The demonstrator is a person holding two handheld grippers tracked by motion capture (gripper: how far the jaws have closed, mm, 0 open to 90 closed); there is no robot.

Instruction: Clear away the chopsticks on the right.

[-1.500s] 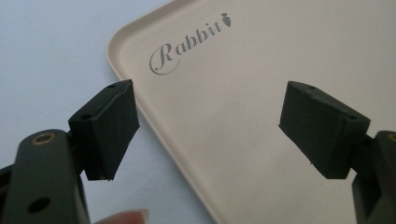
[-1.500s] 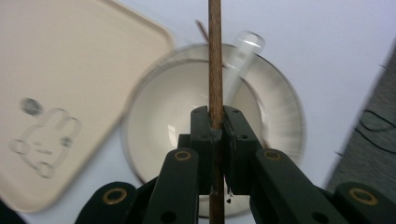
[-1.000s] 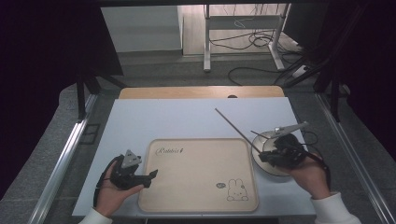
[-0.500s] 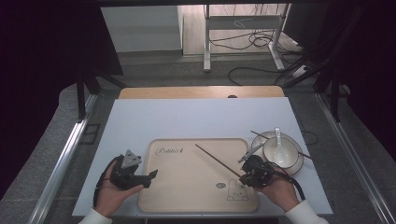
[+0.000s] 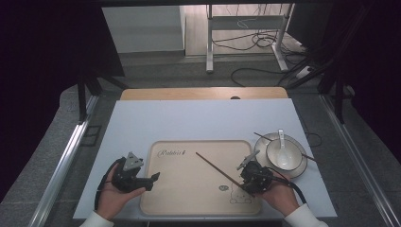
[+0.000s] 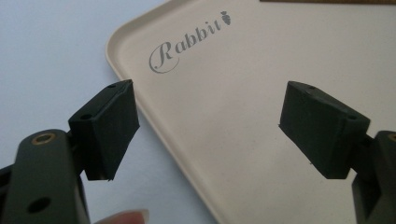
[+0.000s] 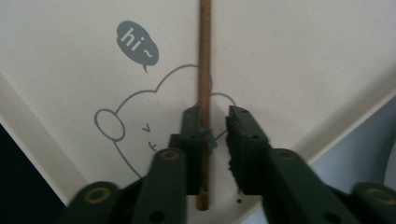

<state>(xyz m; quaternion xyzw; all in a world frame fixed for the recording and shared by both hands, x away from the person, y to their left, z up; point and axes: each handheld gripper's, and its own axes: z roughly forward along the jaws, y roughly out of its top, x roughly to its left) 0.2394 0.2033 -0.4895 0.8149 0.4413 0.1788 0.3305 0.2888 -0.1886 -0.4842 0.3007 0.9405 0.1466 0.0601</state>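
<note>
Since before, the right tool point(image 5: 246, 180) has lowered the chopstick point(image 5: 217, 170) onto the tray point(image 5: 189, 208) near its front right corner. Left tool point(image 6: 205, 126) shows its jaws wide apart over the tray's left edge. Right tool point(image 7: 215, 133) has jaws slightly apart, the chopstick point(image 7: 204, 60) against one.

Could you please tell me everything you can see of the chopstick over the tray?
The chopstick is a thin, straight, dark brown stick, wood by the look of it. It lies slanted over the beige tray, from near the middle down toward the rabbit drawing. Its lower end sits between the jaws of the right gripper, which stand slightly apart, with a gap on one side. Whether it rests on the tray is unclear.
</note>
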